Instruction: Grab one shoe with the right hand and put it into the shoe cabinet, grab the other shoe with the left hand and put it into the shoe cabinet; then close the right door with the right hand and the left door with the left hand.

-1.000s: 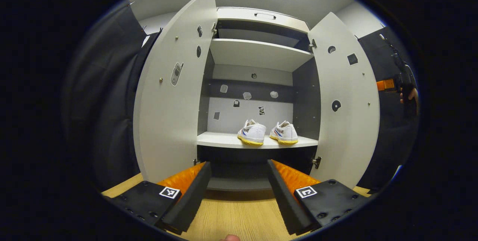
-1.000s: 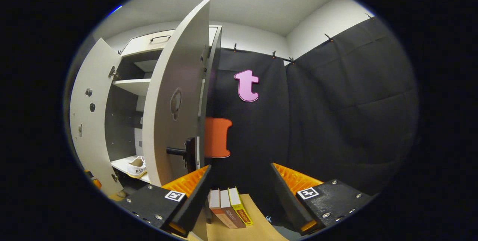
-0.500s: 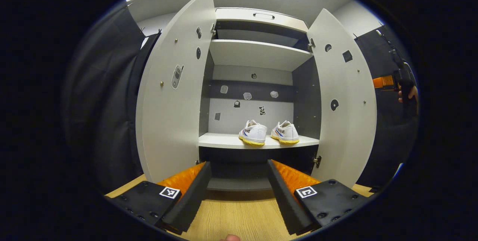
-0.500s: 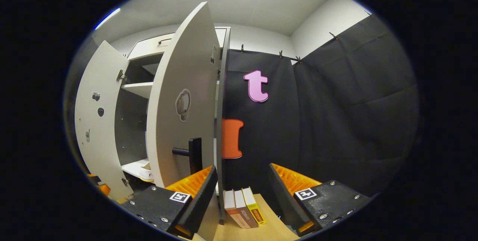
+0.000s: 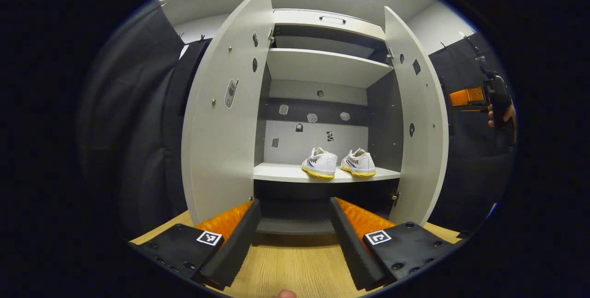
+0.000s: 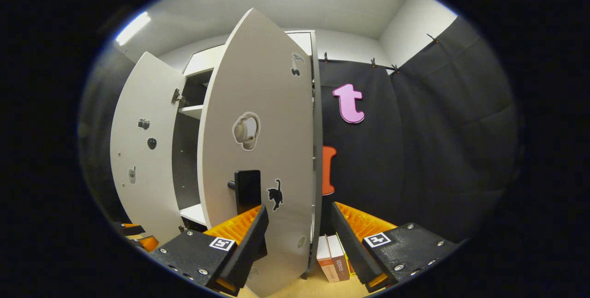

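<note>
Two white shoes with yellow soles, one (image 5: 320, 163) beside the other (image 5: 359, 163), stand on the lower shelf (image 5: 276, 173) of the white shoe cabinet. The left door (image 5: 221, 127) stands wide open. The right door (image 5: 421, 127) is partly swung in. My left gripper (image 5: 294, 203) is open and empty, well in front of the cabinet. In the right gripper view my right gripper (image 6: 298, 208) is open against the right door's outer face (image 6: 262, 118), just below its black handle (image 6: 247, 189). The door's free edge runs between the fingers. The right gripper (image 5: 484, 97) is also visible, in a hand, past the right door.
Light wooden floor (image 5: 295, 265) lies in front of the cabinet. An upper shelf (image 5: 322, 65) sits above the shoes. A few books (image 6: 332, 261) stand on the floor by the cabinet's right side. Black cloth walls (image 6: 438, 150) close the booth.
The right door has swung inward toward the cabinet, and my right gripper has followed it, closing in on the door's outer face and handle. The left gripper has hardly moved.
</note>
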`<action>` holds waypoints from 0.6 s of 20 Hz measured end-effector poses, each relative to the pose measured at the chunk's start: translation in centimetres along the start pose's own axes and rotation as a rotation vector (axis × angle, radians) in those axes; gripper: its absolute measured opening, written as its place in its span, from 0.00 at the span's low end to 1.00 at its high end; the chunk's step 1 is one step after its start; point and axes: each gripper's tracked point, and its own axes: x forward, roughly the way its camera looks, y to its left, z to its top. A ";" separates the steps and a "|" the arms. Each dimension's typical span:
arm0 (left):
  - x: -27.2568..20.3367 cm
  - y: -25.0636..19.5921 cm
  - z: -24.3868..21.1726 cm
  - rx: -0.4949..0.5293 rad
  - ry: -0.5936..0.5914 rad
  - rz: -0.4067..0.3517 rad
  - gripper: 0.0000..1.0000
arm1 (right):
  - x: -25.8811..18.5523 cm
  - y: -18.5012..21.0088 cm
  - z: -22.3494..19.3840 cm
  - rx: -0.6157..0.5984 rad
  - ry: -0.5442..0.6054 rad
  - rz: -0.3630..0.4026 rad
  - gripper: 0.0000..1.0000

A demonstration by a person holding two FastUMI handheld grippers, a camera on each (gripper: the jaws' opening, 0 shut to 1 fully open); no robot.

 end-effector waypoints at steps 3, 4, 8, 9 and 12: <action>-0.2 1.1 -0.1 -0.003 0.003 0.025 0.97 | 1.7 2.5 0.4 0.024 -0.020 0.052 0.87; -0.3 1.5 -0.1 -0.005 0.003 0.031 0.97 | 2.3 3.4 0.3 0.043 -0.025 0.077 0.88; -0.3 2.4 0.1 -0.002 -0.003 0.045 0.97 | 5.2 6.4 -0.5 0.050 -0.024 0.151 0.91; -0.3 2.6 0.2 0.000 -0.004 0.047 0.97 | 5.4 7.4 -1.1 0.055 -0.021 0.172 0.96; -0.4 3.1 0.2 0.002 0.001 0.056 0.97 | 6.2 8.9 -1.4 0.035 -0.040 0.186 0.91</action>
